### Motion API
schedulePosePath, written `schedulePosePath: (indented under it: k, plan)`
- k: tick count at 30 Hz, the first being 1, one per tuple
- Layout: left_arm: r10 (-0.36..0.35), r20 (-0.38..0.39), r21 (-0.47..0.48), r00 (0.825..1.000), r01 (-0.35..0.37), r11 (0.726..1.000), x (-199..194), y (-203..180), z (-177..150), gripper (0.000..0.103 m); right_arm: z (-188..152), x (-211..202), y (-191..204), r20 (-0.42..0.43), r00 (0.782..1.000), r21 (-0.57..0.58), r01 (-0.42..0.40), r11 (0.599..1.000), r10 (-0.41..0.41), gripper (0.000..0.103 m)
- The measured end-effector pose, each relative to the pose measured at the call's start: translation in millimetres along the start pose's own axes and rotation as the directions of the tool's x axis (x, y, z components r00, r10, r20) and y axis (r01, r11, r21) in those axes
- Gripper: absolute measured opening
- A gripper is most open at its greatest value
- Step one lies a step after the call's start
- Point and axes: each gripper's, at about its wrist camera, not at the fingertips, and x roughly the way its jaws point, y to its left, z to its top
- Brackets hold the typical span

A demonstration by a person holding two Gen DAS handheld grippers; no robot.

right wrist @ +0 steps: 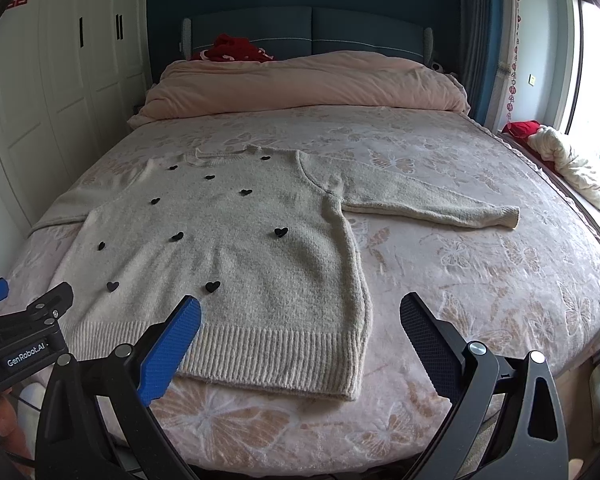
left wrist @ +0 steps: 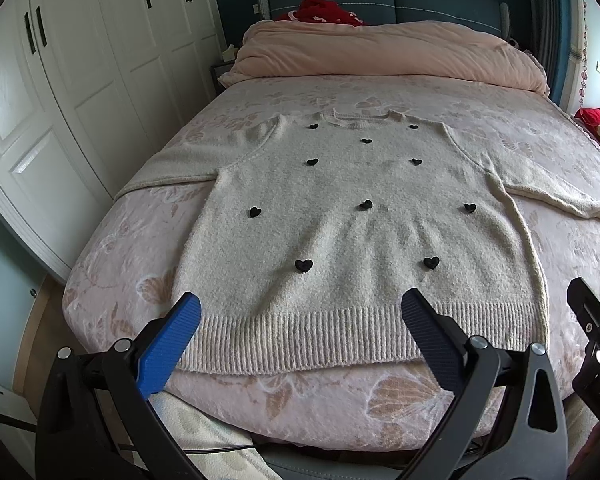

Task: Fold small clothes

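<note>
Two wide-open grippers hover at the foot of a bed, over a flat cream sweater.

The left gripper [left wrist: 300, 312] has its jaws spread wide and holds nothing; its ribbed blue fingertips [left wrist: 172, 344] sit low in the frame, over the sweater's ribbed hem. The right gripper [right wrist: 300, 314] is spread just as wide and also empty, one finger over the hem at lower centre, the other over bare bedspread. The fuzzy cream knit sweater [left wrist: 352, 224] lies face up in the middle of the frame with both sleeves out, and carries ten small black heart-shaped buttons [left wrist: 304, 265]. It rests on a pink plush bedspread with embossed butterflies [right wrist: 480, 264]; a puffy peach duvet [right wrist: 312, 84] is bunched at the upper centre.
</note>
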Motion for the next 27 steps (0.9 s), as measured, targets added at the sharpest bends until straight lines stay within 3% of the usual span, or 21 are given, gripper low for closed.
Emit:
schedulePosePath:
  k: [27]
  plan:
    - [0.008, -0.001, 0.005, 1.0, -0.008, 1.0, -0.4, -0.7, -0.3, 0.098, -0.6, -0.6, 2.6, -0.005, 1.0, -0.003, -0.008, 1.0, 0.008, 0.098]
